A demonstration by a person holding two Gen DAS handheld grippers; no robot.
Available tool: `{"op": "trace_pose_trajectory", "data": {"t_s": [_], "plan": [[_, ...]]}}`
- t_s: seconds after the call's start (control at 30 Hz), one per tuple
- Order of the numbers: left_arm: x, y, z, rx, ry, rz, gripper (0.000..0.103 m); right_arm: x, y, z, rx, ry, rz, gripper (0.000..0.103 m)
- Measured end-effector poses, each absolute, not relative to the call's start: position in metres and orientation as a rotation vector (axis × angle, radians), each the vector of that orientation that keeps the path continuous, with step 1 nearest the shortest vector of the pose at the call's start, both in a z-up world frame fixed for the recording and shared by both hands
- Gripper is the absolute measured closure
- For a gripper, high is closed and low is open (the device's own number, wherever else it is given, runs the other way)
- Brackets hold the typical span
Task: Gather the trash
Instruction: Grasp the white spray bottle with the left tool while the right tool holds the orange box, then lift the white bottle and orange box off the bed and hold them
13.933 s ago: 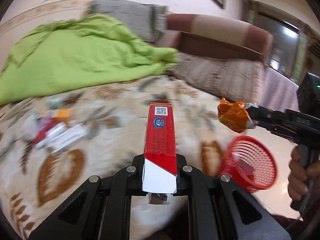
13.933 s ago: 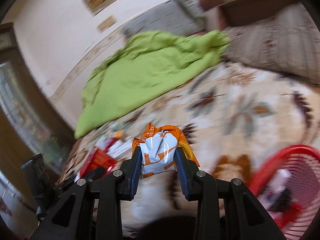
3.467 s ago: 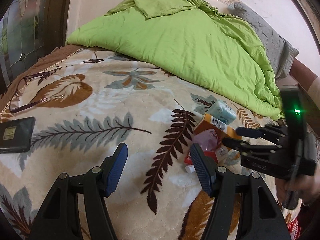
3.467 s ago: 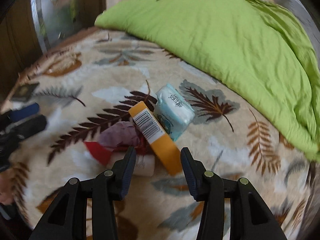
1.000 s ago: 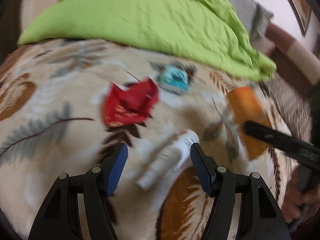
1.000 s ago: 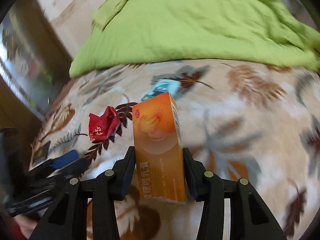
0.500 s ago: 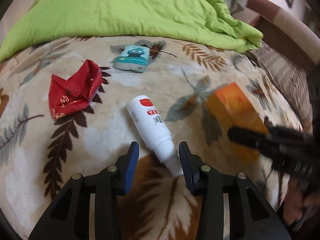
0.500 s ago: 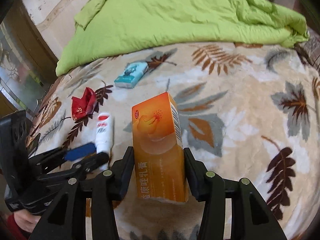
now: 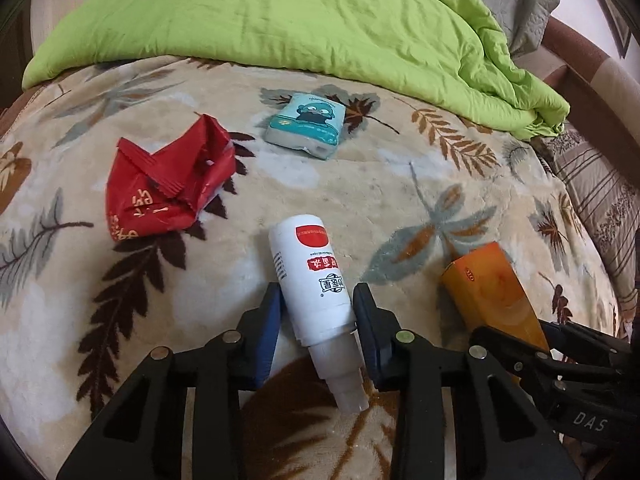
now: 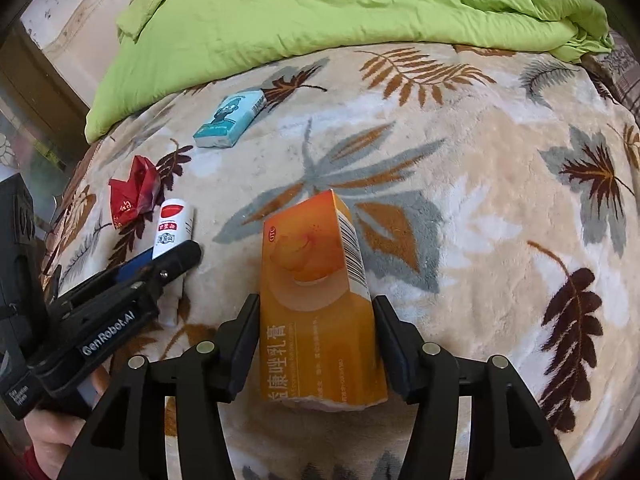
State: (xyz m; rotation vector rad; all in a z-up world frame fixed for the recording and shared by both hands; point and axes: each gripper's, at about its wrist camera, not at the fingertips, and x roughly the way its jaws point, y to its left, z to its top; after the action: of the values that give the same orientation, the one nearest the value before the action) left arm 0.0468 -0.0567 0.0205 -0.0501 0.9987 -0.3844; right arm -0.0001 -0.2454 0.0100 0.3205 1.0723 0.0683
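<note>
The left claw (image 9: 316, 316) had just been closing and clamped the white bottle (image 9: 310, 276), which lay on the leaf-print blanket (image 9: 400, 184), cap end toward the camera. The right claw (image 10: 316, 328) had just been opening; the orange box (image 10: 316, 292) stood between its jaws, a narrow gap showing at each side. A red wrapper (image 9: 164, 188) and a teal tissue pack (image 9: 308, 124) lay apart beyond the bottle, near the green quilt (image 9: 280, 12).

Left gripper (image 9: 318, 300): pointed steeply down, jaws just closing onto a bottle (image 9: 310, 272). Right gripper (image 10: 316, 320): jaws just opening, box (image 10: 316, 280) loose between them.
</note>
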Motion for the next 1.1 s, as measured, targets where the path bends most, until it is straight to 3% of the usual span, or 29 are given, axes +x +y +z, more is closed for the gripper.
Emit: {"op": "trace_pose_trajectory", "data": {"t_s": [0.37, 0.57, 0.6, 0.63, 0.67, 1.1], "plan": [[0.03, -0.049, 0.052, -0.025, 0.872, -0.394, 0.069, -0.002, -0.233, 0.01, 0.199, 1.074, 0.038, 0.041], [0.024, -0.037, 0.064, -0.06, 0.833, -0.386, 0.074, -0.005, -0.222, 0.009, 0.094, 1.069, -0.003, 0.037], [0.021, -0.035, 0.067, -0.064, 0.82, -0.383, 0.074, -0.006, -0.224, 0.009, 0.1, 1.063, -0.006, 0.041], [0.018, -0.033, 0.069, -0.065, 0.805, -0.376, 0.074, -0.007, -0.226, 0.009, 0.107, 1.06, -0.015, 0.051], [0.014, -0.031, 0.072, -0.066, 0.788, -0.373, 0.074, -0.008, -0.228, 0.01, 0.114, 1.06, -0.027, 0.051], [-0.071, -0.022, 0.106, -0.034, 0.626, -0.4, 0.074, -0.102, -0.231, 0.086, 0.182, 0.672, -0.001, 0.052]]}}
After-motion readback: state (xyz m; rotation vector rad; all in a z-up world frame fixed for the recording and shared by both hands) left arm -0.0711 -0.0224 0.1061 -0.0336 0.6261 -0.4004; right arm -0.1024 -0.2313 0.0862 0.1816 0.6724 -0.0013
